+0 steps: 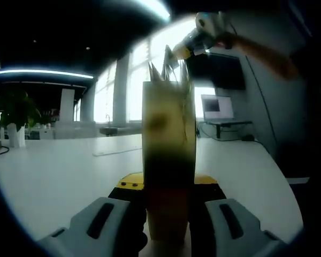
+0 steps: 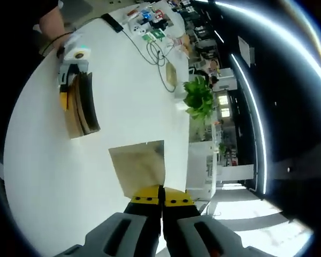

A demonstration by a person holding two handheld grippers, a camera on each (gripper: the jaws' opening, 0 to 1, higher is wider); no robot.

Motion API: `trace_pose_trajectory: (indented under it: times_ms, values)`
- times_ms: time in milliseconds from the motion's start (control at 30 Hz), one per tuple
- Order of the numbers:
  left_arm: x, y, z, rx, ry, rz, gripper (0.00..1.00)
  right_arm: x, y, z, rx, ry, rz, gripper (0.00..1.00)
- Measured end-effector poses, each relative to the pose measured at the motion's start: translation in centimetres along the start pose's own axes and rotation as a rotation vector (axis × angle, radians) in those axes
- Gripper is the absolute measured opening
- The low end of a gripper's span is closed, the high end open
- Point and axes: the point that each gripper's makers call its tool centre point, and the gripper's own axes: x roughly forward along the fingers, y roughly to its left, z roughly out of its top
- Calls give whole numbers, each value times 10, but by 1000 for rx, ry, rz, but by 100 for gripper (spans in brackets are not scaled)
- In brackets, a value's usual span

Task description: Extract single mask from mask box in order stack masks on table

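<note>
My left gripper (image 1: 167, 184) is shut on a tall tan mask box (image 1: 168, 155) that stands upright on the white table (image 1: 59, 171). Thin pointed mask edges (image 1: 161, 72) stick out of its top. Above the box, my right gripper (image 1: 183, 51) hangs in the air. In the right gripper view, my right gripper (image 2: 161, 196) is shut on the edge of a flat tan mask (image 2: 140, 167), held clear above the table (image 2: 48, 176). The box (image 2: 83, 110) and left gripper (image 2: 65, 99) sit further off at the upper left.
A green plant (image 2: 199, 99), cables and small electronics (image 2: 150, 24) lie at the table's far side. A screen on a side desk (image 1: 217, 107) stands behind. Another plant with white vases (image 1: 13, 126) is at the left. A person's arm (image 1: 265, 53) reaches in.
</note>
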Motion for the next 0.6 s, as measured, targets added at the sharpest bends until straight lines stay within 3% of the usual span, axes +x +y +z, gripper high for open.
trace_pose_trajectory:
  times_ms: [600]
  values:
    - [0,0,0,-2,1,-2,20,40,32,-14,50,59,-11,0]
